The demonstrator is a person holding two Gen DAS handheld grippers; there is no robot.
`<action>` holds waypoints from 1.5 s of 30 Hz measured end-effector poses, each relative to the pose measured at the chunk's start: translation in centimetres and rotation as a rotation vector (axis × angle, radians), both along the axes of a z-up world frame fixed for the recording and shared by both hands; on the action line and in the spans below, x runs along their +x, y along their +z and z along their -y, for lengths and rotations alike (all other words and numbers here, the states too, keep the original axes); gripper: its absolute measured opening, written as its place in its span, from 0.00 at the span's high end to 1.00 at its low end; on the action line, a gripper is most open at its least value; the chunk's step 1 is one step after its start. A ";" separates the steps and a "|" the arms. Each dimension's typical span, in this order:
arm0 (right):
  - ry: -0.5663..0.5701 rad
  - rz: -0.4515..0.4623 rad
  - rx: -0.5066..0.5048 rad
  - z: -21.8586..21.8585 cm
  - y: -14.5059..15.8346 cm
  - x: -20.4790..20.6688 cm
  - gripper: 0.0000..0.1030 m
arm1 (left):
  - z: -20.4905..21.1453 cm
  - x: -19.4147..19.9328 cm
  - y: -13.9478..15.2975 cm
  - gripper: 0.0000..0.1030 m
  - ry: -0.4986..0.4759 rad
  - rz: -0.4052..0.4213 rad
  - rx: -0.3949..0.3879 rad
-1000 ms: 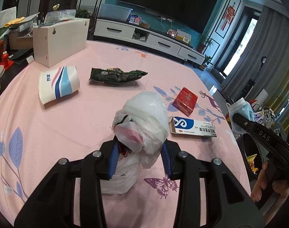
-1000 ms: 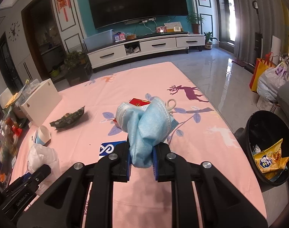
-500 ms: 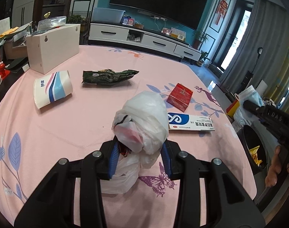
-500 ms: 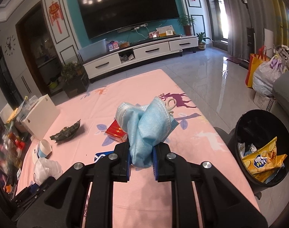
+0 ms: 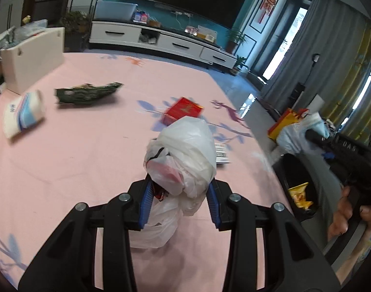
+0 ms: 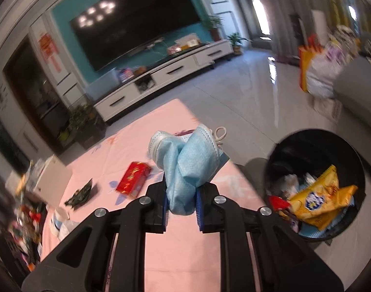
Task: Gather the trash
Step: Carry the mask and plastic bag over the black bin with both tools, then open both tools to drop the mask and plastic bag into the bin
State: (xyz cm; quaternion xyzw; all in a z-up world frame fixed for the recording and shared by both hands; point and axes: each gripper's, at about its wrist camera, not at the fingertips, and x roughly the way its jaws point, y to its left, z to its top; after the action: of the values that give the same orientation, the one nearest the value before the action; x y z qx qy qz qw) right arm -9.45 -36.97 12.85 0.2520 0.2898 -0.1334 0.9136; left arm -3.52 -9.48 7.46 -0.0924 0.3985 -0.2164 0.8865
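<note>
My left gripper (image 5: 179, 202) is shut on a crumpled white plastic bag (image 5: 183, 155) and holds it above the pink table (image 5: 88, 150). My right gripper (image 6: 181, 202) is shut on a crumpled blue face mask (image 6: 187, 160), held above the table's right edge, left of the black trash bin (image 6: 314, 185). The bin holds yellow snack wrappers (image 6: 319, 199) and other trash. In the left wrist view the right gripper (image 5: 317, 136) with the mask (image 5: 319, 124) hangs above the bin (image 5: 295, 177). On the table lie a red box (image 5: 183, 109), a green wrapper (image 5: 88, 93) and a paper cup (image 5: 23, 114).
A white box (image 5: 32, 58) stands at the table's far left. A toothpaste box (image 5: 222, 153) lies partly hidden behind the plastic bag. A TV cabinet (image 5: 161, 41) runs along the far wall. Bags (image 6: 319, 73) sit on the floor beyond the bin.
My right gripper has carried the mask rightward off the table toward the bin, which looms larger. My left gripper has moved right with the bag, closer to the table's right edge.
</note>
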 end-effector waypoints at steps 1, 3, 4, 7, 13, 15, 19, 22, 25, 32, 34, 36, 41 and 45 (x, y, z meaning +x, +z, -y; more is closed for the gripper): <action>-0.017 0.002 0.013 0.8 0.0 -0.4 0.82 | 0.9 -0.1 0.1 0.63 -0.009 0.006 0.002; -0.064 0.002 0.040 2.7 -0.2 -1.3 0.82 | 2.9 -0.3 0.2 0.63 -0.035 0.008 0.000; -0.090 0.002 0.053 3.5 -0.3 -1.8 0.82 | 3.7 -0.3 0.2 0.63 -0.046 0.007 -0.003; -0.157 0.006 0.090 5.8 -0.7 -3.2 0.82 | 7.1 -0.7 0.4 0.63 -0.100 0.014 0.008; -0.251 0.005 0.133 8.5 -1.4 -5.6 0.82 | 13.4 -1.6 0.8 0.63 -0.210 0.037 0.014; -0.274 0.007 0.143 9.1 -1.6 -6.2 0.82 | 15.5 -1.8 0.8 0.63 -0.249 0.032 0.006; -0.332 -0.011 0.160 10.4 -2.1 -7.3 0.82 | 19.2 -2.5 0.6 0.63 -0.333 0.025 0.019; -0.371 -0.029 0.180 11.4 -2.8 -8.0 0.82 | 21.4 -2.7 0.2 0.63 -0.369 0.028 0.043; -0.401 -0.051 0.222 12.6 -3.7 -8.4 0.82 | 23.5 -2.6 -0.3 0.63 -0.407 -0.008 0.035; -0.445 -0.075 0.261 14.2 -4.8 -9.3 0.82 | 27.3 -2.8 -1.9 0.63 -0.476 -0.046 0.065; -0.456 -0.085 0.271 14.5 -5.1 -9.4 0.82 | 28.1 -3.0 -2.3 0.63 -0.488 -0.052 0.075; -0.462 -0.092 0.281 14.6 -5.3 -9.5 0.82 | 29.0 -3.3 -2.8 0.63 -0.505 -0.061 0.082; -0.474 -0.106 0.297 14.7 -5.5 -9.5 0.81 | 30.0 -3.7 -3.6 0.62 -0.531 -0.079 0.090; -0.489 -0.124 0.307 15.2 -6.0 -9.7 0.80 | 30.8 -3.6 -4.4 0.62 -0.544 -0.112 0.085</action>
State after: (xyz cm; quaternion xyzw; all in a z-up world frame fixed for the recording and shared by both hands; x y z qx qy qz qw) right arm -19.19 -52.18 6.82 0.4408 0.2926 -0.3196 0.7861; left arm -7.12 -40.26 3.10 0.0437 0.4656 -0.4241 0.7755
